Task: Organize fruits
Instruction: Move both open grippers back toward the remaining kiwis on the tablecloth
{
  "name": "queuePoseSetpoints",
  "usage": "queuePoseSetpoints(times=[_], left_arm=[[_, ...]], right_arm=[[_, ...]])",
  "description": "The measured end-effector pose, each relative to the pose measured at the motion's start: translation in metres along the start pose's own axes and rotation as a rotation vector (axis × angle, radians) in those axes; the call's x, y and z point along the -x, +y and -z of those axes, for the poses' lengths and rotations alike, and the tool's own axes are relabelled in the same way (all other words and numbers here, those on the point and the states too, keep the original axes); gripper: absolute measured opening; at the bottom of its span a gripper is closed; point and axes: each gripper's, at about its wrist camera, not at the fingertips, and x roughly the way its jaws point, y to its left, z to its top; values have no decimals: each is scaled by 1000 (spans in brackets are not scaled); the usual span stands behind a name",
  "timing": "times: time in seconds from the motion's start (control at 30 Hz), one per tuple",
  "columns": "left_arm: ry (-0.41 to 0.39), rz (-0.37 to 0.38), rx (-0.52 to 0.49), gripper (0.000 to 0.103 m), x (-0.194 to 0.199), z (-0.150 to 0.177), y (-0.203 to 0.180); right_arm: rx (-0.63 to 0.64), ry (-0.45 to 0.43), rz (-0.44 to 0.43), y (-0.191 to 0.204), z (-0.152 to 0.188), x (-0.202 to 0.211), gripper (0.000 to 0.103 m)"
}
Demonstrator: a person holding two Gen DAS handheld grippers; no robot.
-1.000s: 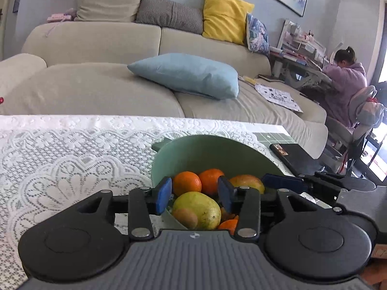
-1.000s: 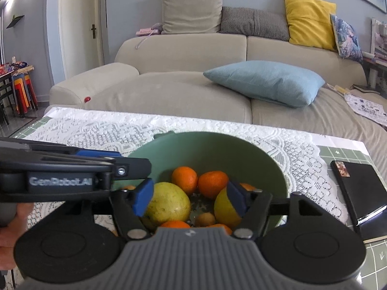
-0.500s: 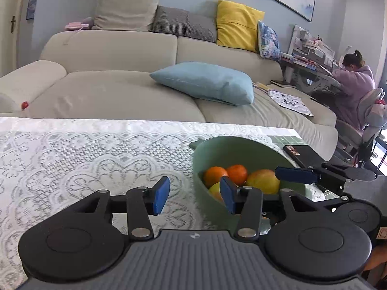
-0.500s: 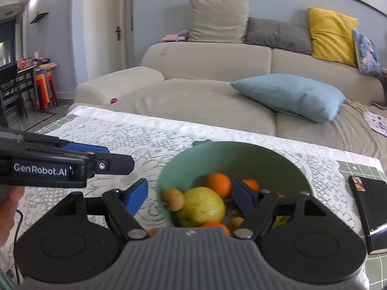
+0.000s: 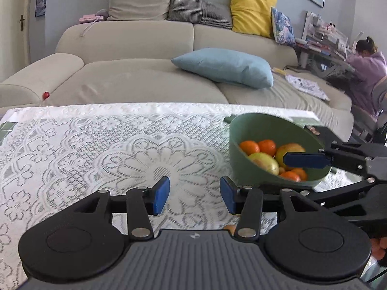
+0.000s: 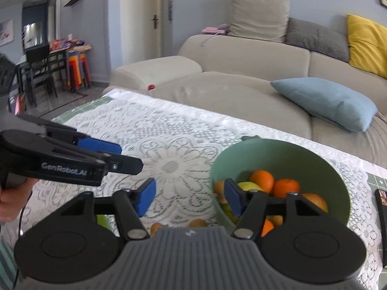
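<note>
Where claw bodies block, fruits (image 6: 198, 222) hide.

My left gripper (image 5: 194, 194) is showing black linkage arms, blue pads (image 5: 161, 194), silver screws; its side is wearing white "GenRobot.AI" lettering (image 6: 64, 168).

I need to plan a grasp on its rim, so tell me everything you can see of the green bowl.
The green bowl is a deep, round, matte sage-green dish, plastic or ceramic by its look, with a small tab on its far rim. It stands upright on the lace tablecloth, toward the table's right side, near a black book. It holds oranges, yellow-green fruits and a reddish-yellow one. The right gripper's pad overlaps its near rim; whether they touch is unclear.
</note>
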Motion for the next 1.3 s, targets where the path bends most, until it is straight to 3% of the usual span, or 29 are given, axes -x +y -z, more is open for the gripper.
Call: queuePoseSetpoints(times=[0.17,0.43,0.63,0.8,1.03,1.3], left_arm=[[38,-9,-40,56,-1,10,2],[110,21,-134,56,-12,26,-16],[168,46,-188,55,-23,39,-28],[172,68,-224,55,-27,45,-34],[177,72,-279,54,-36,54,-40],[174,92,-267,45,-46,51,-42]], right_arm=[[63,24,-20,11,4,1,40],[126,114,-2,14,14,-9,38],[210,172,19,17,25,-16,30],[245,188,25,17,29,-18,22],[284,215,35,17,33,-24,21],[300,239,44,15,36,-30,21]])
